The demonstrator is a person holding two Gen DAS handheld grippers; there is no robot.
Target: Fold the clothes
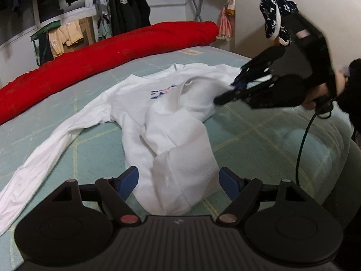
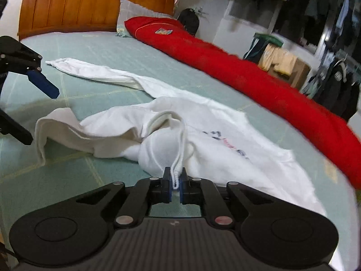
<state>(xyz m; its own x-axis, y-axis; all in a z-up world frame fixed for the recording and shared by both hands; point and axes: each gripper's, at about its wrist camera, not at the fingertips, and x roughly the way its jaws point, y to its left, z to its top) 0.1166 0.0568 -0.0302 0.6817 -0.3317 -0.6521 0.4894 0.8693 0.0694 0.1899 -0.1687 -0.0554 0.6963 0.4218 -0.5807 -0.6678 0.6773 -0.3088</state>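
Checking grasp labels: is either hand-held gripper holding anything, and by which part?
Right hand-held gripper pinches the white shirt by a ribbed edge; left hand-held gripper holds nothing.

Soft, even indoor light fills both views, with no hard shadows. The white shirt [image 1: 158,103] is overexposed and loses detail. Fisheye distortion bends the edges. Motion blur smears the right gripper [image 1: 227,92] and the red blanket [image 2: 282,103].

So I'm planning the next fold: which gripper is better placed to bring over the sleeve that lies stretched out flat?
Left, probably. The left gripper is open and free, on the outstretched sleeve's side. The right gripper is shut on the shirt's ribbed edge.
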